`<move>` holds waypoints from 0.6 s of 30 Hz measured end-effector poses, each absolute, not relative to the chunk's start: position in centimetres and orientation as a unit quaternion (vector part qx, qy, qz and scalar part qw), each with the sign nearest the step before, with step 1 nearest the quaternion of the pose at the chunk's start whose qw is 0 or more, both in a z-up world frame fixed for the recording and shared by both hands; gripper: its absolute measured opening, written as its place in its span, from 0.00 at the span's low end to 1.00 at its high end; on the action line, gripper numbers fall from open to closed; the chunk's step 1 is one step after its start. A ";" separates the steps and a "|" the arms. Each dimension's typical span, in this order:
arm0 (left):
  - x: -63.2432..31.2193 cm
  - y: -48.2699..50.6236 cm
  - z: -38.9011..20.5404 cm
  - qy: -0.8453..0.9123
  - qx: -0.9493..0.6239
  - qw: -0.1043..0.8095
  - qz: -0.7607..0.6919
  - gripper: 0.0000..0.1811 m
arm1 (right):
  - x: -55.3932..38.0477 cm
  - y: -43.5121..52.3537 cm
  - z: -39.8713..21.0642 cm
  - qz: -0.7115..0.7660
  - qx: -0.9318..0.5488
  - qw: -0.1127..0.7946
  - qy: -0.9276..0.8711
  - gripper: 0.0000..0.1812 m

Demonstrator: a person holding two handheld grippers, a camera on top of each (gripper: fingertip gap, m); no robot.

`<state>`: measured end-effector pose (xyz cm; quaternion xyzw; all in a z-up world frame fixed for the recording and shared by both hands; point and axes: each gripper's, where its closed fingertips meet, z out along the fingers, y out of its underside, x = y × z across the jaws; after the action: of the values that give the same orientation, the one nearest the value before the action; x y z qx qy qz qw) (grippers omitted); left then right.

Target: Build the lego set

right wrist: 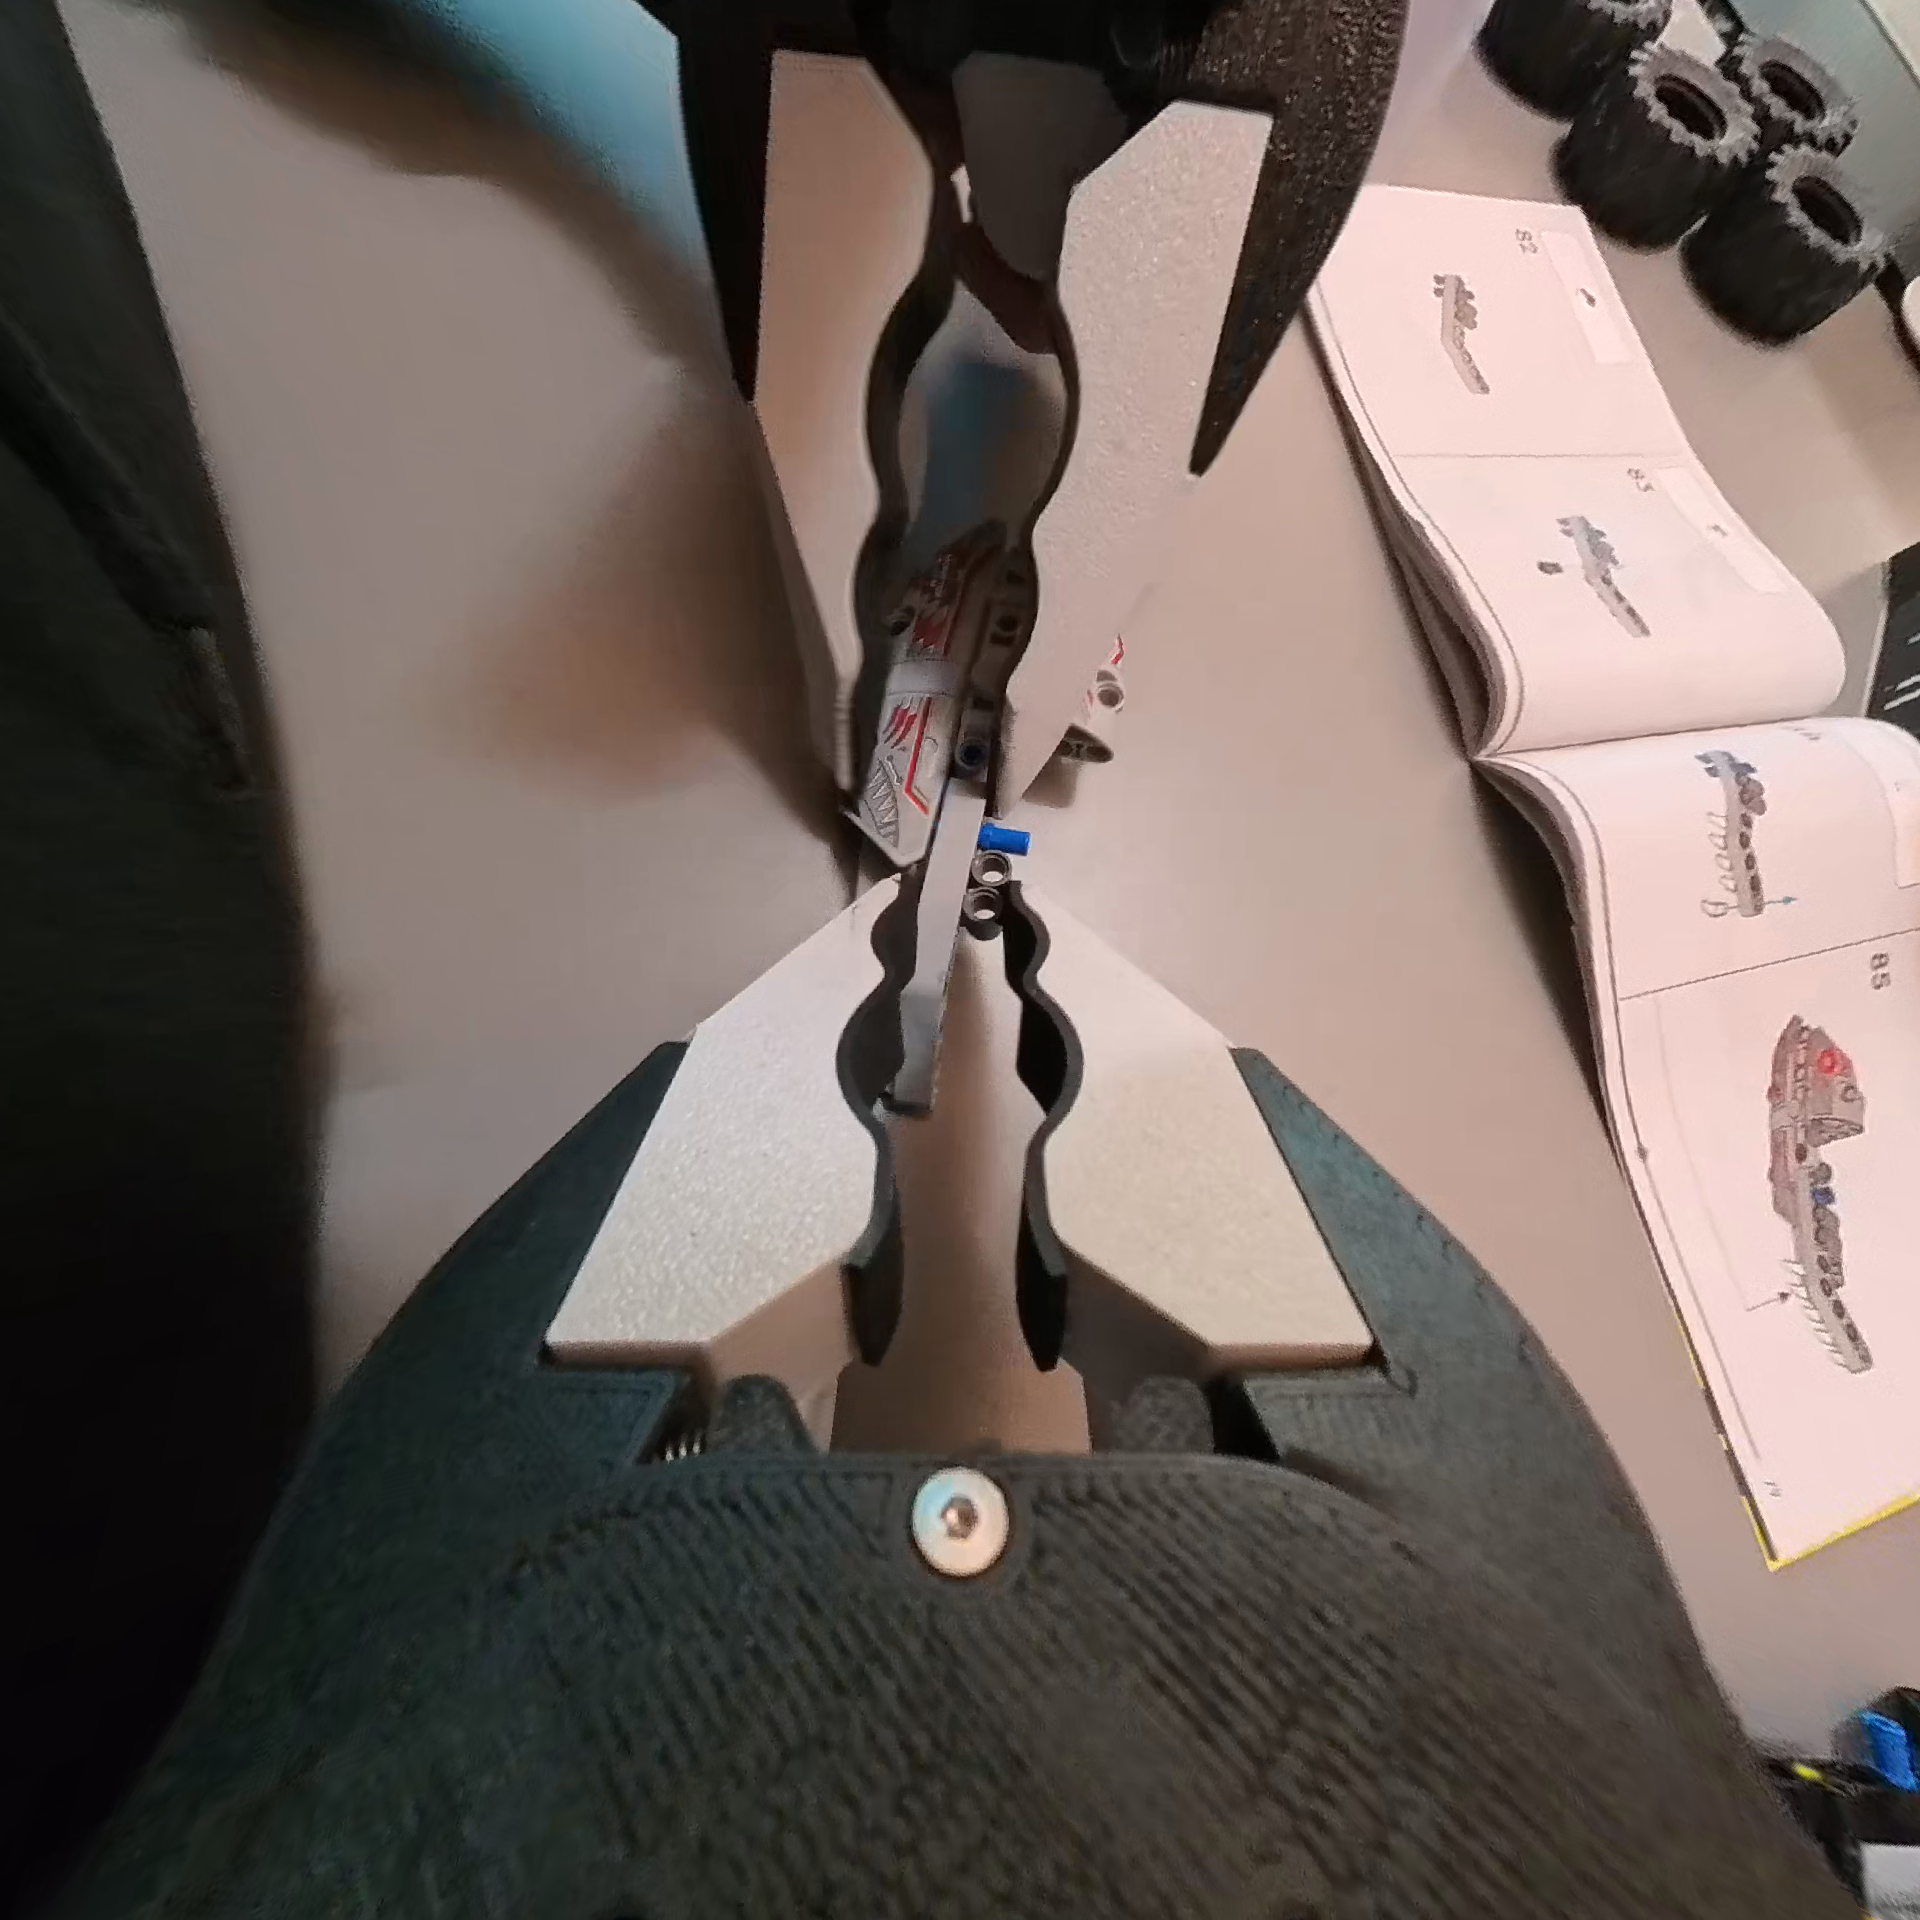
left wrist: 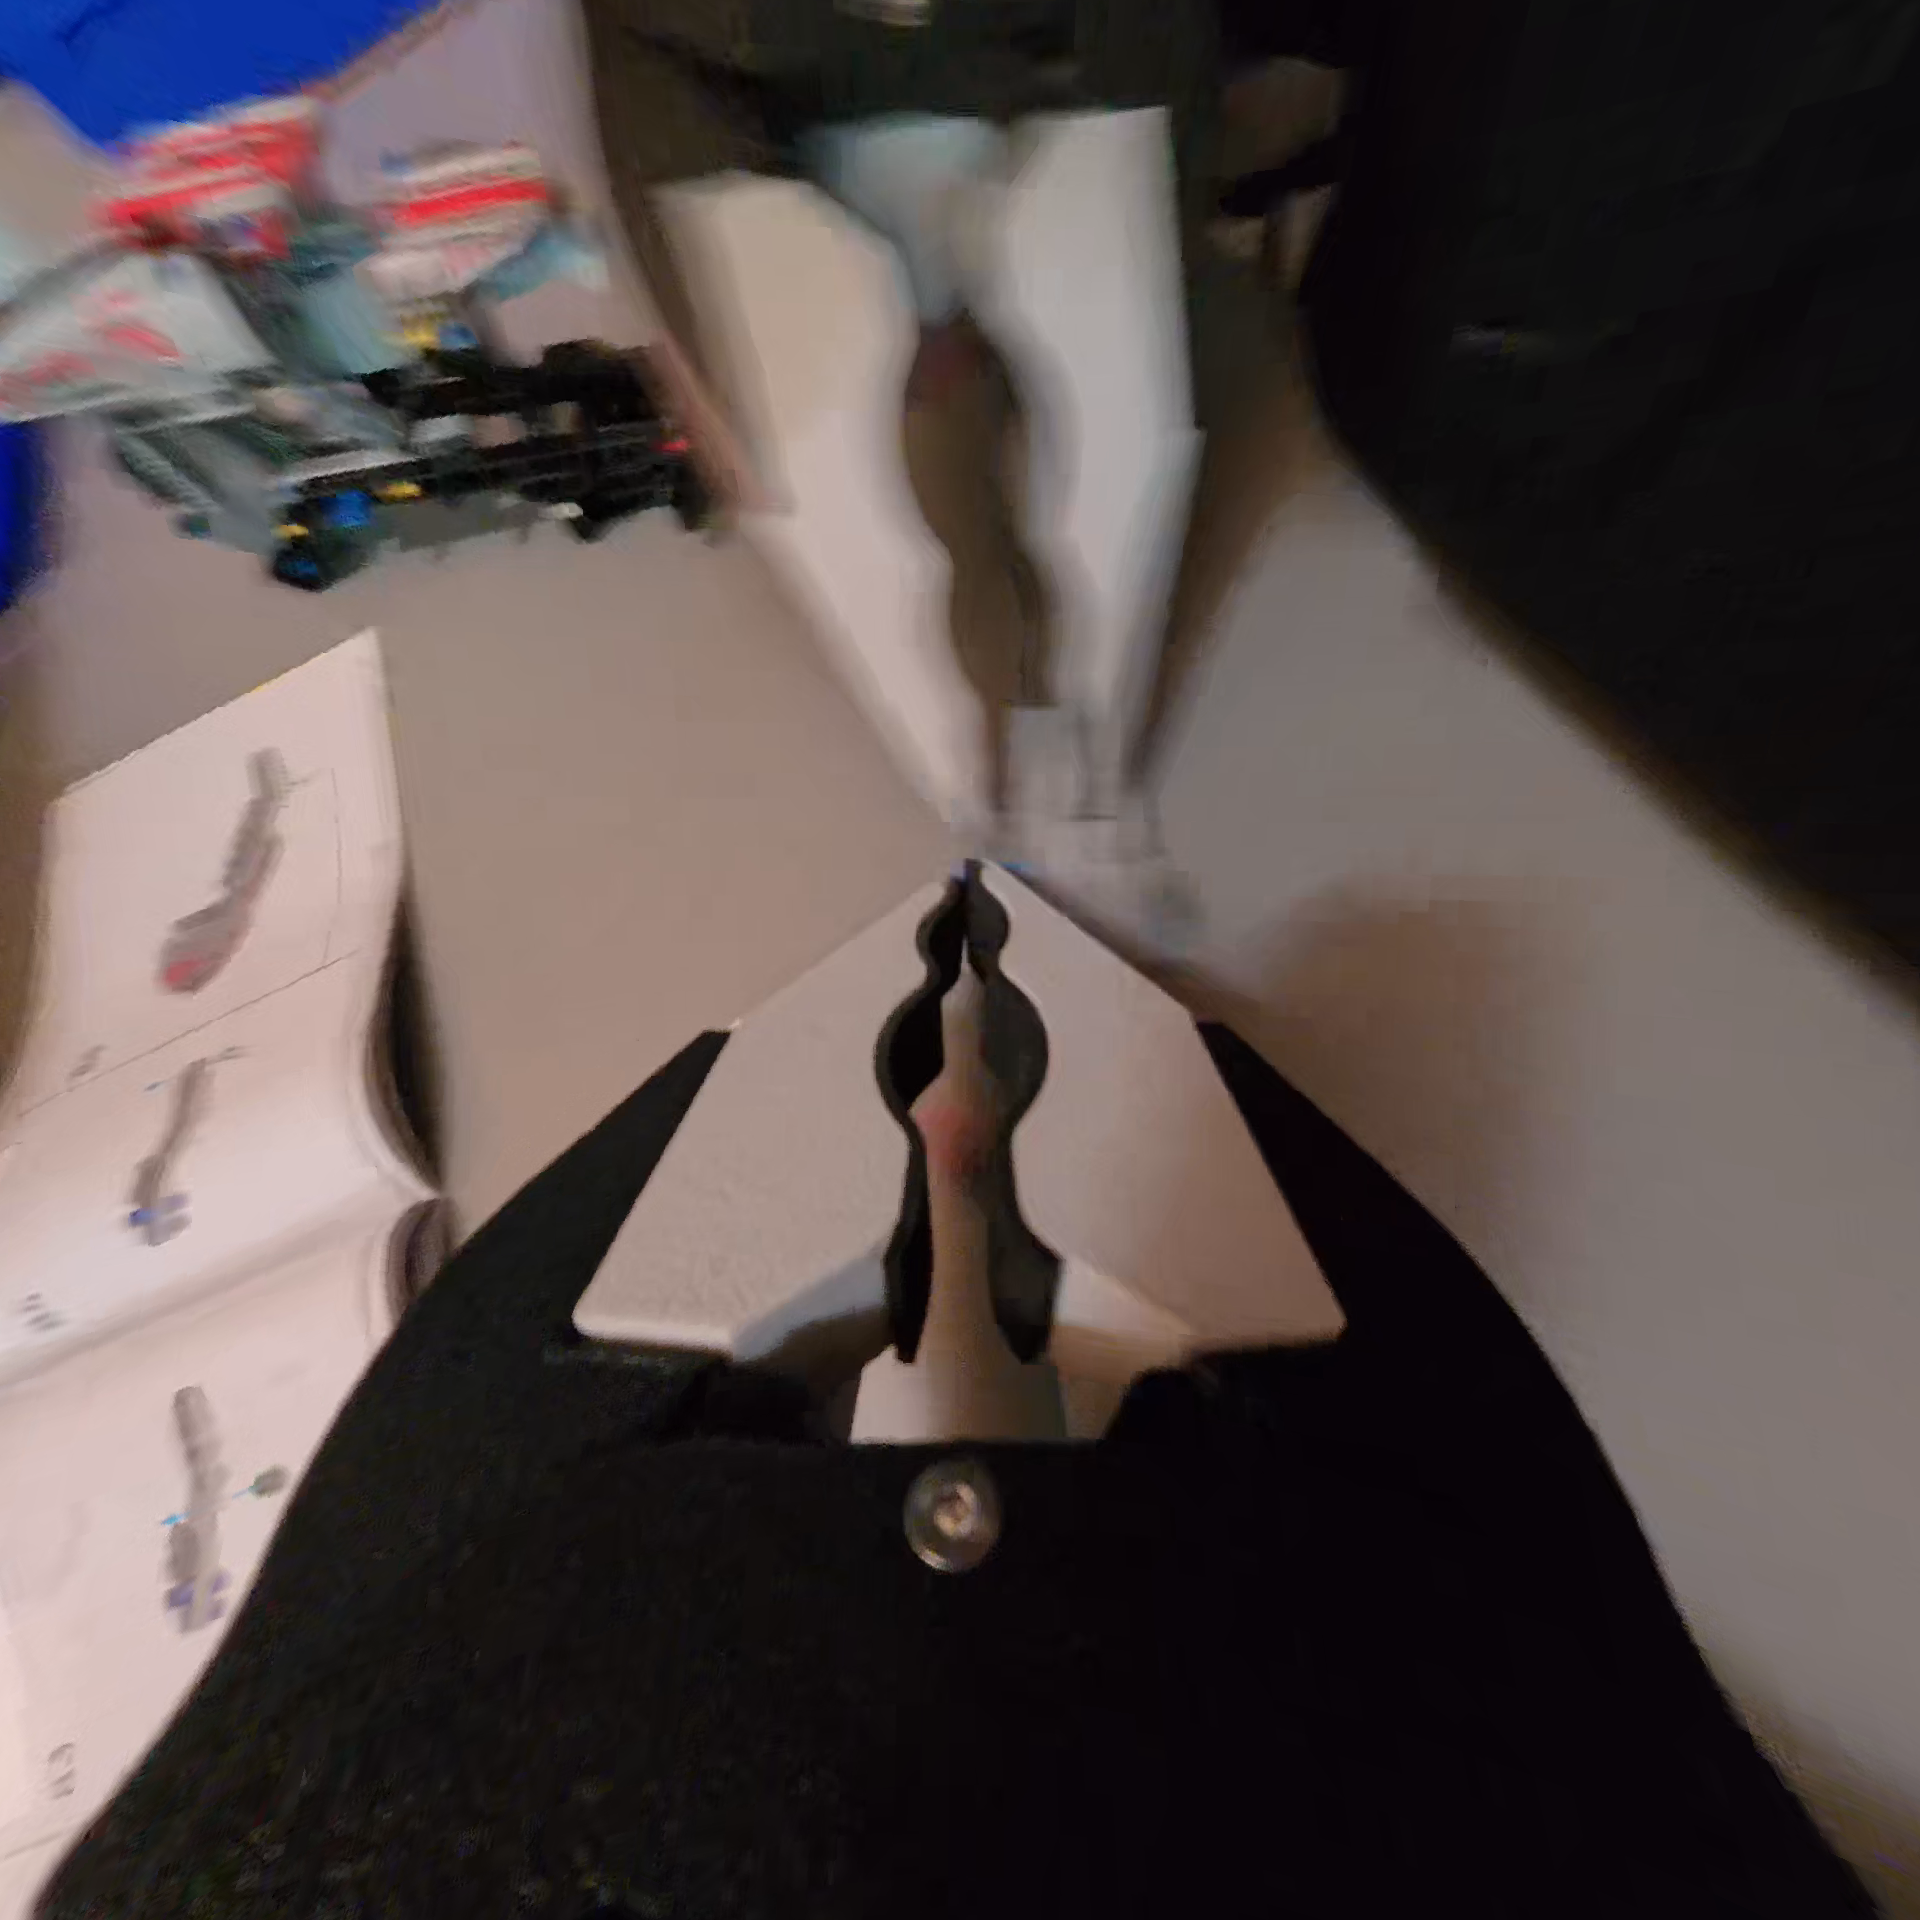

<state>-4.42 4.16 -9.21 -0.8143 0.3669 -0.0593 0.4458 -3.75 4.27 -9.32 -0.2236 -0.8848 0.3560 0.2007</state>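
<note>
In the right wrist view my right gripper (right wrist: pixel 961 899) is shut on a long grey beam (right wrist: pixel 925 997) held edge-on. The beam carries a blue pin (right wrist: pixel 1003 836) and dark grey connectors (right wrist: pixel 987 883) at its far end. My left gripper (right wrist: pixel 930 748) comes in from the top, shut on a grey panel with red markings (right wrist: pixel 920 675) that meets the beam's end. The left wrist view is blurred: the left gripper (left wrist: pixel 966 894) is shut tip to tip with the white-fingered right gripper (left wrist: pixel 1039 821). The held parts barely show there.
An open instruction booklet (right wrist: pixel 1558 520) lies right of the grippers and shows in the left wrist view (left wrist: pixel 208 1039). Black tyres (right wrist: pixel 1714 156) stand at the far right. A part-built black and grey vehicle (left wrist: pixel 436 447) and parts bags (left wrist: pixel 312 208) lie beyond. A small white piece (right wrist: pixel 1107 691) lies on the table. Left and right tips are no more than a few centimetres apart.
</note>
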 end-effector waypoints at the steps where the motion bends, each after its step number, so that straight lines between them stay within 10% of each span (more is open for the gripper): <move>1: -5.1 3.9 -10.7 0.392 -0.825 0.406 -0.036 0.04 | -2.8 2.9 -9.3 0.381 -0.200 0.169 -0.886 0.08; 11: -8.5 5.5 -4.3 0.293 -0.793 0.533 0.035 0.04 | -4.5 4.4 -9.2 0.371 -0.262 0.225 -0.862 0.08; 18: -4.8 3.1 -9.3 0.337 -0.854 0.395 -0.009 0.18 | -5.5 5.5 -9.2 0.366 -0.287 0.237 -0.853 0.08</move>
<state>-4.82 3.08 -9.26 -0.8545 0.3373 -0.0090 0.3951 -5.46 5.50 -9.19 -0.2871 -0.8527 0.3663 0.2373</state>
